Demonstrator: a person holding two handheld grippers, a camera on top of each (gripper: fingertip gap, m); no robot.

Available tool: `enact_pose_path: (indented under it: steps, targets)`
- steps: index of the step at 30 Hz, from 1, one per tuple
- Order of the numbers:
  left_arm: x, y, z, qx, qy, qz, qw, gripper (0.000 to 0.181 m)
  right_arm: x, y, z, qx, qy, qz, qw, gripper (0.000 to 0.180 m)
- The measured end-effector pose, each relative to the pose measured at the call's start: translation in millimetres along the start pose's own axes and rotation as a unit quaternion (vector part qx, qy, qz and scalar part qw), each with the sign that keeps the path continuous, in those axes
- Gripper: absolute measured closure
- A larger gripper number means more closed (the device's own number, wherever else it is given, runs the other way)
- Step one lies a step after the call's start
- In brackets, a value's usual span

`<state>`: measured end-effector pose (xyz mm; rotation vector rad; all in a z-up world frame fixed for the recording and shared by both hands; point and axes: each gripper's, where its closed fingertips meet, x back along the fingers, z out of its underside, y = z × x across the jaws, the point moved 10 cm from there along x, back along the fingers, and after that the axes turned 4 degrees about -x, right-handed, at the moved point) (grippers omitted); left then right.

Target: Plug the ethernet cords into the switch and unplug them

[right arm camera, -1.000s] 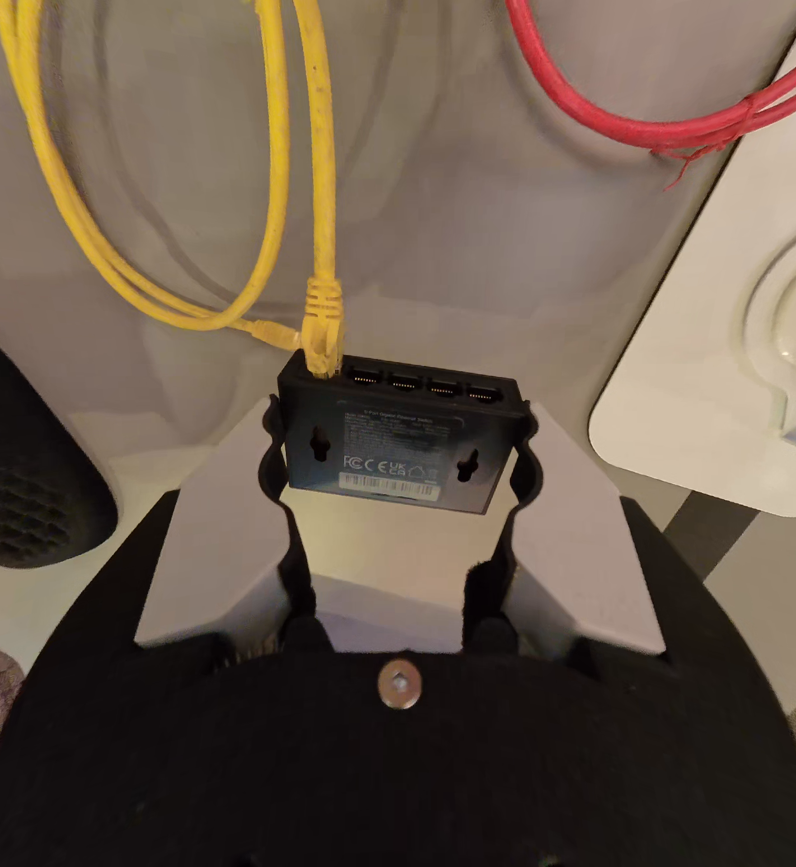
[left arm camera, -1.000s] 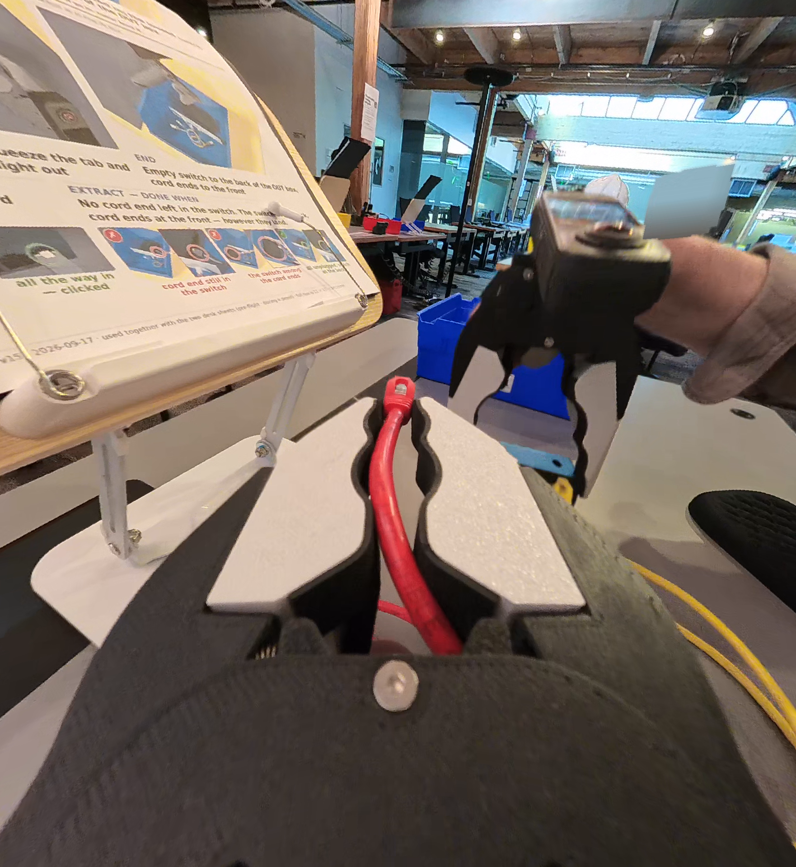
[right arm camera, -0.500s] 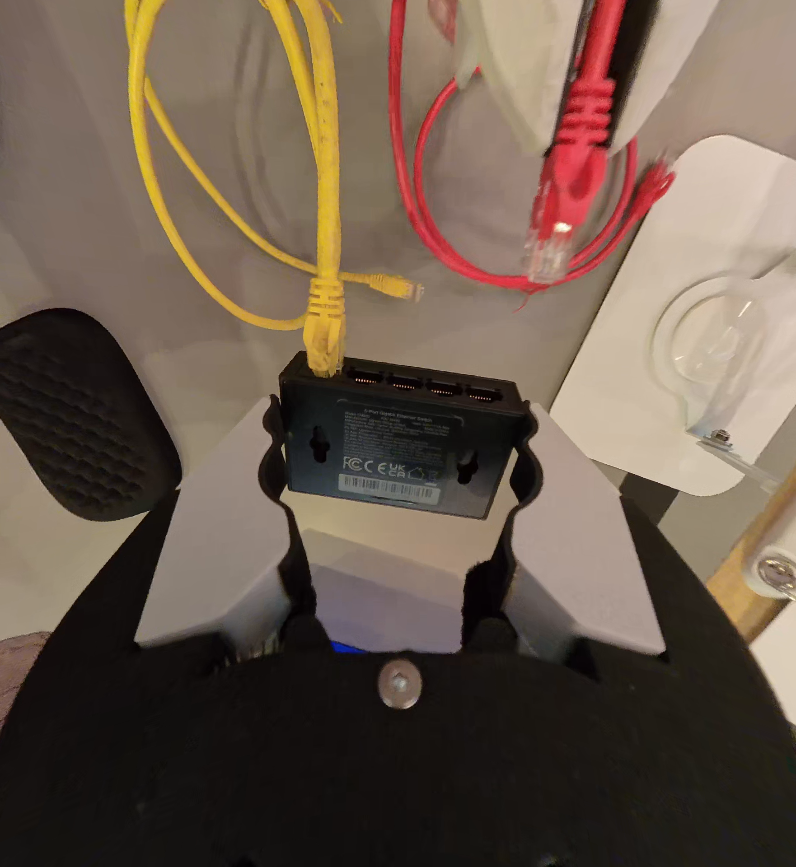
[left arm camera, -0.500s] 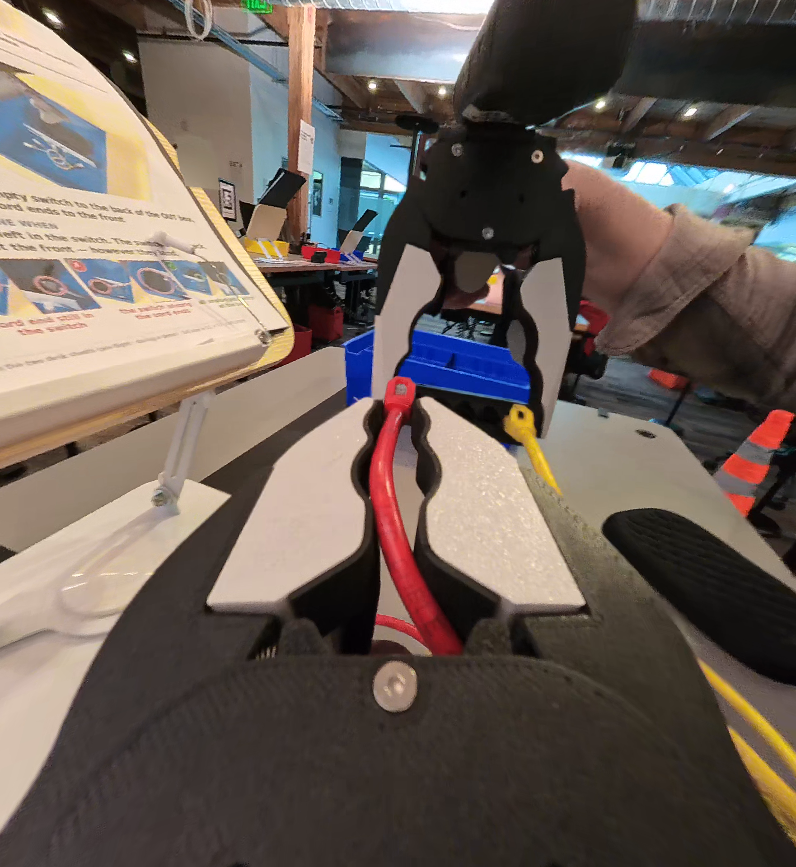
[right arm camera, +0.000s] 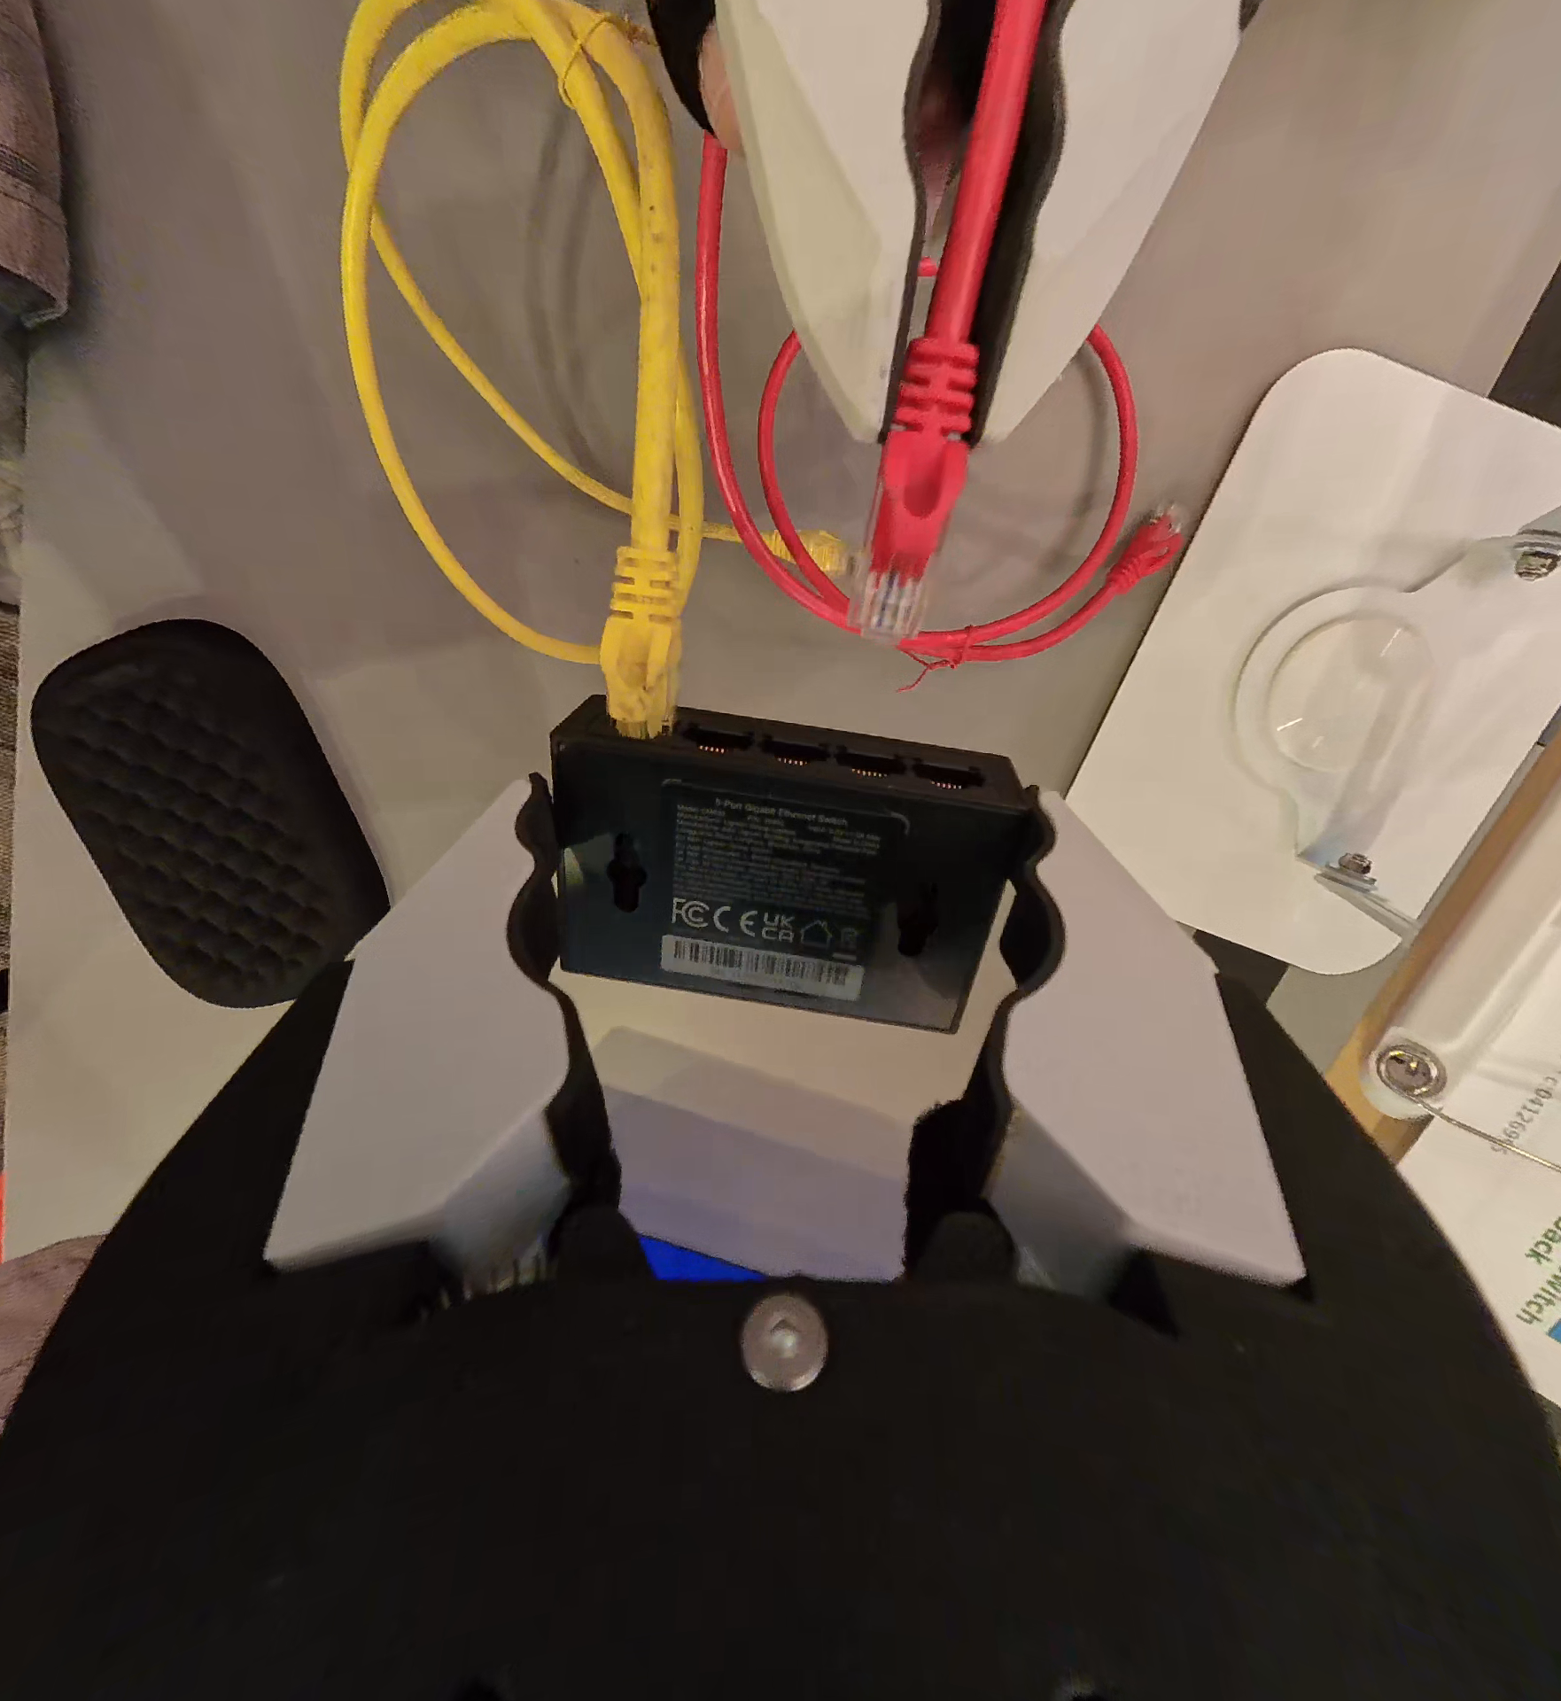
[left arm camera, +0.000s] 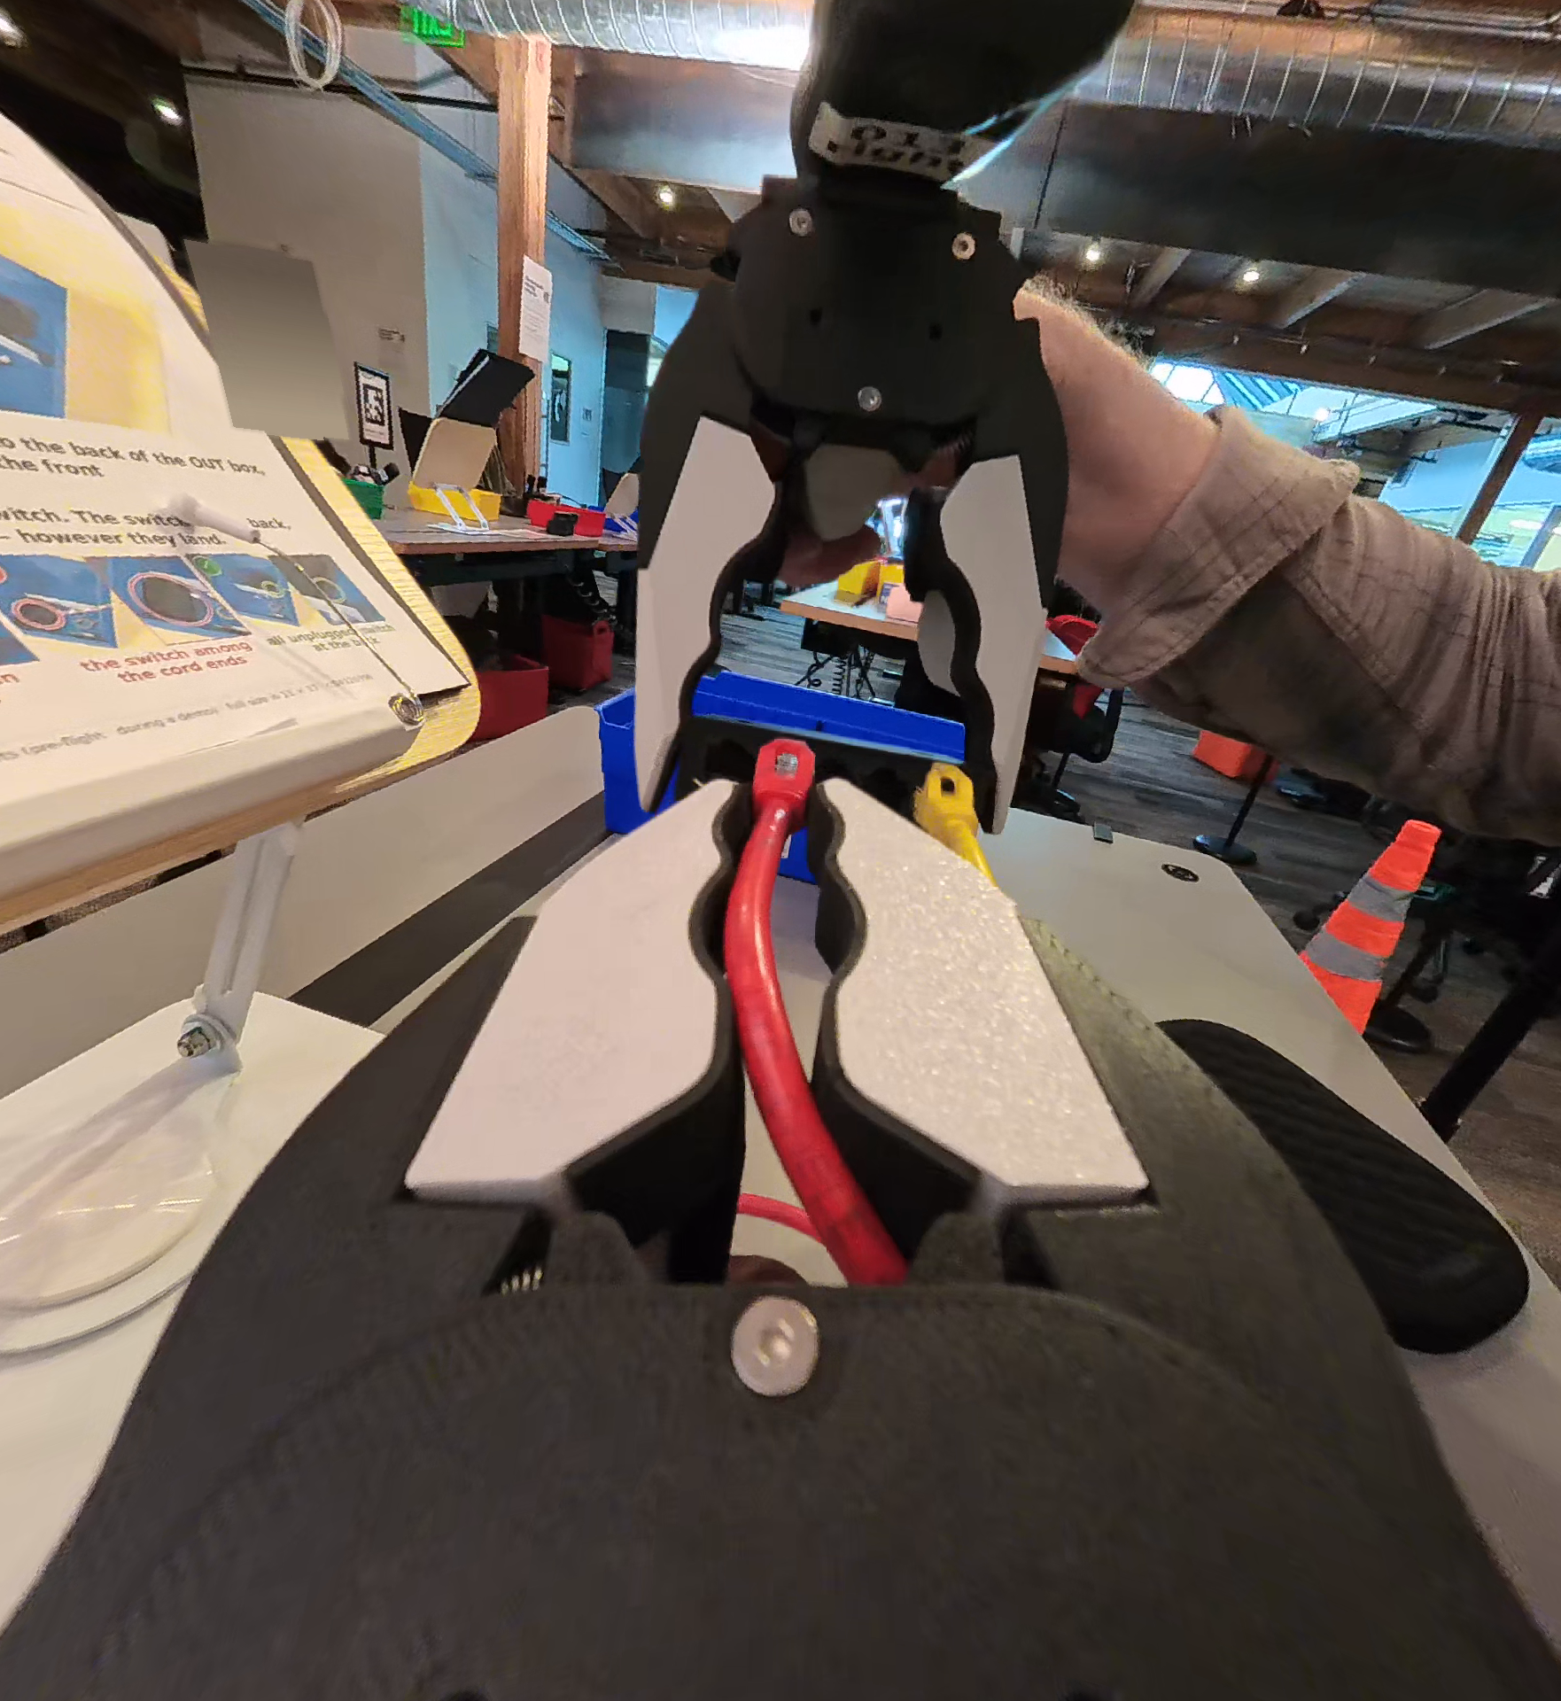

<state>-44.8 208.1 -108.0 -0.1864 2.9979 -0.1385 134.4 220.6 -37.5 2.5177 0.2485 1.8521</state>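
Open workshop space behind: timber beams, rows of benches, an orange cone (left arm camera: 1366,920) on the floor. White worktop (right arm camera: 206,368) carries a blue bin (left arm camera: 630,764), a black textured pad (right arm camera: 197,810) and an instruction sheet stand (left arm camera: 234,930).

Right tool (right arm camera: 781,884) is spread wide and clamped on the short sides of the black ethernet switch (right arm camera: 786,884), held off the worktop with the label side toward its camera and the port row facing the left tool. Yellow cord (right arm camera: 657,368) is seated in the leftmost port; four ports beside it look empty.

Left tool (left arm camera: 772,810) is pressed together, pinching the red cord (left arm camera: 758,966) just behind its boot; the clear plug (right arm camera: 892,589) sticks out past the tips, near the ports but not touching. The rest of the red cord lies looped on the worktop.

Handling, my read:
- Switch: light, rigid, smooth plastic shell. Side grip is right, but it could pivot under insertion force, so push square on.
- Cord: limp and springy. Only the boot and plug are stiff, so hold at the boot, as it is now.
- Plug latch tab is thin plastic and could snap if it goes in crooked.
- Plug looks slightly off-axis to the ports; it needs lining up with an empty port first.
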Motion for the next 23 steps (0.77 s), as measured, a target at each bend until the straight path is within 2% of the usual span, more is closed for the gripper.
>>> enact_pose_path:
  steps: [23]
  targets:
    - [-7.9, -10.3, 8.7, 0.011, -0.035, 0.003, 0.999, 0.169, 2.3, 3.1, -3.3, 0.001, -0.026, -0.007, 1.0, 0.083]
